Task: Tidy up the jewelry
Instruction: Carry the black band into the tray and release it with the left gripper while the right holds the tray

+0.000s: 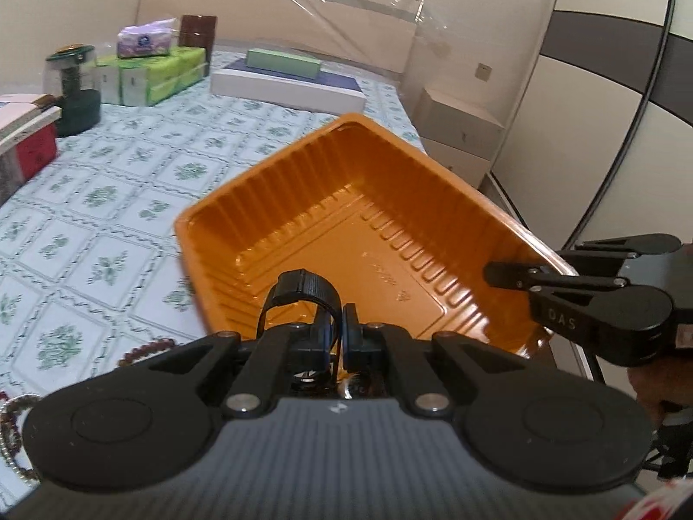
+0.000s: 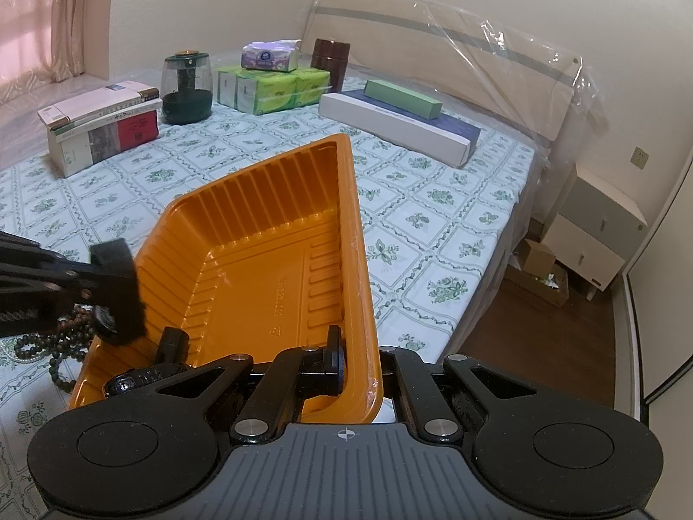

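Orange tray point(image 2: 268, 234) sits on the bed point(image 2: 433, 199), tilted, its near right rim clamped in the right tool point(image 2: 346, 368). Left tool point(image 1: 335, 333) is clenched on a black watch point(image 1: 299, 290), strap looped above the jaws, over the tray's near corner. Another watch-like piece point(image 2: 138, 379) already lies inside. Dark bead strings point(image 2: 56, 346) wait on the bed just left of the tray.

Judgement: step is dropping the watch in. Keep the tray steady, carry the watch well past the rim, lower it close to the floor, then release.
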{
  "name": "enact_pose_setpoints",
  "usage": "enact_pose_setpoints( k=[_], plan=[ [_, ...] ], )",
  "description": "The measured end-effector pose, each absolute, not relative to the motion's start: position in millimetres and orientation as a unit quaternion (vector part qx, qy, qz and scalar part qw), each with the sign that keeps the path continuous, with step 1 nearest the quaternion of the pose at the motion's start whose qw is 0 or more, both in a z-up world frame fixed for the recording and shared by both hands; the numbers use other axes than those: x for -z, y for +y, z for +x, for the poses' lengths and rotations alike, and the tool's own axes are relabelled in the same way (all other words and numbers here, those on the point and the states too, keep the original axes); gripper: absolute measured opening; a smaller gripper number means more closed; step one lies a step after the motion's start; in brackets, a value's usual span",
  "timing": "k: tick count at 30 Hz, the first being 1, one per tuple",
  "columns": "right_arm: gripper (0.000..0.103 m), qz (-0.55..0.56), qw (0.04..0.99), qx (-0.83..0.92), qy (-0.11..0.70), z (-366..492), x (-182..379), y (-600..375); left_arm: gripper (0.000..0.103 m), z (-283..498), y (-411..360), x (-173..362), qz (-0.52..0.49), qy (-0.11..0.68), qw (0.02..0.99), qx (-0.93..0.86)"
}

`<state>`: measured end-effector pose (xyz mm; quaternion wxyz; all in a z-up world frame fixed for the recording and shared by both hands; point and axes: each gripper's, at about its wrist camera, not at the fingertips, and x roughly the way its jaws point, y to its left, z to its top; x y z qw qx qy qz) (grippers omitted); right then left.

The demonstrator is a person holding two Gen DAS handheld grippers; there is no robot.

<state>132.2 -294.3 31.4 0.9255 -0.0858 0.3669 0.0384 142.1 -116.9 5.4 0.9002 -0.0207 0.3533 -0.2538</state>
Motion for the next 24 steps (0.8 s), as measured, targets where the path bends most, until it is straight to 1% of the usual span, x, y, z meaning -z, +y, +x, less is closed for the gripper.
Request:
enact_pose_setpoints(
  k=[19, 21, 23, 24],
  plan=[
    [0.004, -0.081, 0.925, -0.039, 0.37, 133.1, -30.4, -294.5, 0.005, 152.0, -135.1, 6.5, -0.008, 0.372, 0.888, 0.27],
    [0.004, -0.082, 0.925, -0.039, 0.37, 133.1, -30.3, -294.1, 0.008, 151.7, -135.5, 6.2, -0.007, 0.373, 0.888, 0.268],
    [0.004, -0.081, 0.924, -0.041, 0.371, 133.3, -30.1, -294.4, 0.016, 151.1, -134.6, 4.5, -0.009, 0.369, 0.89, 0.269],
    [0.004, -0.082, 0.925, -0.039, 0.37, 133.0, -29.6, -294.4, 0.018, 150.3, -133.8, 2.9, -0.009, 0.366, 0.89, 0.271]
  ],
)
